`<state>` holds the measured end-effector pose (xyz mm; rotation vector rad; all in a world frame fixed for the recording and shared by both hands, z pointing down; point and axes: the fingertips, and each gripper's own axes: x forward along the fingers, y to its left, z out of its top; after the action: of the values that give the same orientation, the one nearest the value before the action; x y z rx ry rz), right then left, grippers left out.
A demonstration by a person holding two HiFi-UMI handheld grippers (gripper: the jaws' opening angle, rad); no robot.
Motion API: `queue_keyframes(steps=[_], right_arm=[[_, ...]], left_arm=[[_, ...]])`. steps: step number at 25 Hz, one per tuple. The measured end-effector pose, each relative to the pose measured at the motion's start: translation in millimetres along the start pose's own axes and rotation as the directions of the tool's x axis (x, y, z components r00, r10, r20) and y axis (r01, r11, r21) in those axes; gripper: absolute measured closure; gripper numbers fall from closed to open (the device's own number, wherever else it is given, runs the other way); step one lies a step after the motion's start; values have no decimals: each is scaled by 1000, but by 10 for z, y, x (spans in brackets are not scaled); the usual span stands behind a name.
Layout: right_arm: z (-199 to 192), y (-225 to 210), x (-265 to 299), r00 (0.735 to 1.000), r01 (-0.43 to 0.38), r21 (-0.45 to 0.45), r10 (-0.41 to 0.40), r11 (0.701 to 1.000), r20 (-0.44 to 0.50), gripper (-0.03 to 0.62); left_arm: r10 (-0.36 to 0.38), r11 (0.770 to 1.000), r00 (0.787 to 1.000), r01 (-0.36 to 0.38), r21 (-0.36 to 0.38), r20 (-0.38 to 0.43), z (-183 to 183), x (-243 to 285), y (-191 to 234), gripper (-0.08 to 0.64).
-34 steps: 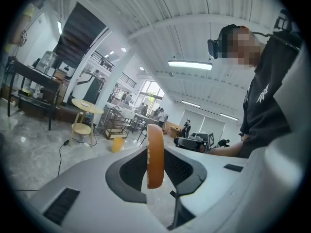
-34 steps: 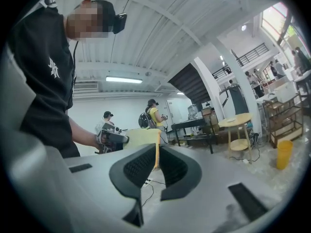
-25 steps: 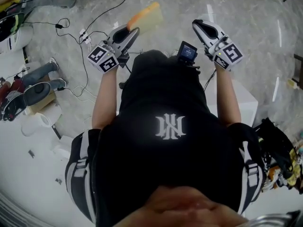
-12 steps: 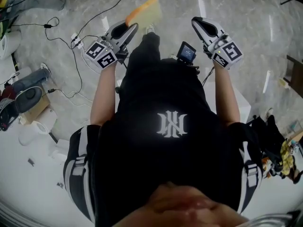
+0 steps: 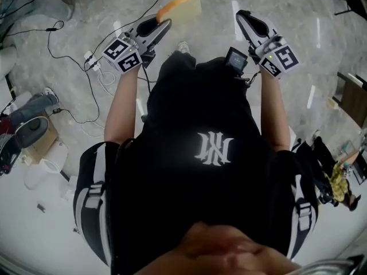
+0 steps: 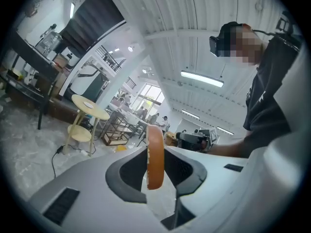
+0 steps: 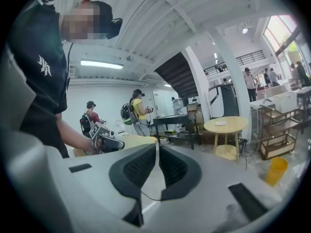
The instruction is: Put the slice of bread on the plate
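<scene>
My left gripper (image 5: 163, 24) is shut on the slice of bread (image 5: 181, 6), an orange-crusted pale slice that sticks out ahead of the jaws over the grey floor. In the left gripper view the bread (image 6: 155, 157) stands edge-on between the two black pads. My right gripper (image 5: 241, 16) is held level with it on the right, shut and empty; its pads meet at the tip (image 7: 157, 147). A small white plate (image 7: 220, 123) lies on a round wooden table (image 7: 228, 126) some way ahead. The left gripper (image 7: 109, 142) also shows in the right gripper view.
Cables and a power strip (image 5: 92, 62) run over the marble floor on the left, near shoes and boxes (image 5: 31, 130). A yellow cup (image 7: 276, 171) stands on the floor by a shelf trolley (image 7: 277, 130). Several people stand further back by a dark desk (image 7: 170, 123).
Both grippers have travelled forward over the floor with the person, the bread still held in the left one. The cables and clutter on the left have slid back and outward in the head view.
</scene>
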<state>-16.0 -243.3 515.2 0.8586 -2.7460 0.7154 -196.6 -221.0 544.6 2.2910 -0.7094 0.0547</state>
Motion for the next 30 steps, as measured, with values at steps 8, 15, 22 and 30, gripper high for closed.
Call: queue_keyframes(steps=[8, 15, 22, 30], right_arm=[[-779, 1154, -1954, 985, 166, -4, -165, 986, 43, 583], [-921, 2266, -1723, 986, 166, -41, -164, 985, 43, 583], [-581, 1359, -1901, 988, 103, -50, -96, 993, 120, 583], [-340, 1116, -1872, 985, 47, -43, -39, 998, 166, 583]], left_arm=[[-109, 992, 993, 111, 54, -42, -1115, -371, -1723, 454], [-120, 992, 990, 123, 42, -70, -1331, -1405, -1897, 454], [-83, 994, 997, 83, 65, 4, -709, -477, -1901, 454], [-49, 991, 998, 45, 124, 25, -402, -328, -2040, 454]])
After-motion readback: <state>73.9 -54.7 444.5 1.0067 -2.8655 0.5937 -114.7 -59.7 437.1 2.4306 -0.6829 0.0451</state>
